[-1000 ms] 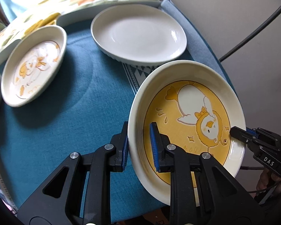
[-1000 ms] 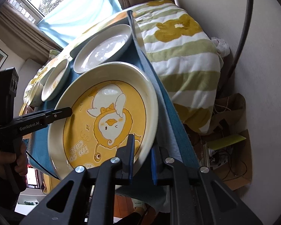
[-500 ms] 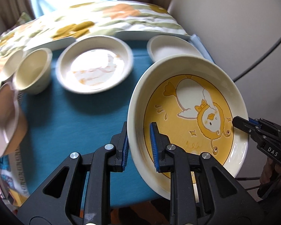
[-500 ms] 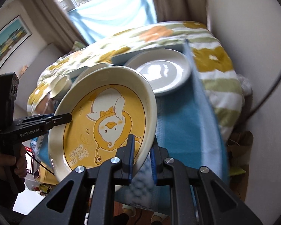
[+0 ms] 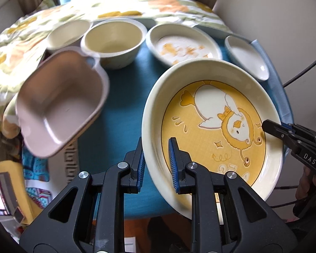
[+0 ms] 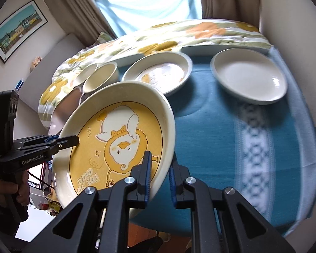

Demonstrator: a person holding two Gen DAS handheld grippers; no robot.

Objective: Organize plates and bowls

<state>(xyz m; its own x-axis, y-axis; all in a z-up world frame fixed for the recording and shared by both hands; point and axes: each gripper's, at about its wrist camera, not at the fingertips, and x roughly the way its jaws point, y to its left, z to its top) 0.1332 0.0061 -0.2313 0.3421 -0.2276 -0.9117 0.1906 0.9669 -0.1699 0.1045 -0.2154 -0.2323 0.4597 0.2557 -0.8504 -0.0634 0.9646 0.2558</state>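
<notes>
A large cream plate with a yellow duck picture point(image 5: 212, 126) is held in the air above the blue tablecloth point(image 5: 124, 97). My left gripper point(image 5: 157, 164) is shut on its near rim. My right gripper point(image 6: 160, 175) is shut on the opposite rim of the same plate point(image 6: 120, 145) and also shows in the left wrist view point(image 5: 284, 132). On the table stand a duck-patterned plate point(image 6: 160, 71), a plain white plate point(image 6: 248, 78), a cream bowl point(image 5: 113, 42), a second bowl point(image 5: 67, 34) and a pinkish handled dish point(image 5: 59, 103).
A flowered quilt point(image 6: 200, 29) lies behind the table. A wall point(image 5: 273, 21) and a dark cable point(image 5: 301, 73) are at the right. The table's front edge point(image 5: 145, 210) is just below the held plate.
Both grippers have carried the duck plate leftward over the table. The bowls and the pinkish dish have come into the left wrist view; the white plate has slid to the right edge.
</notes>
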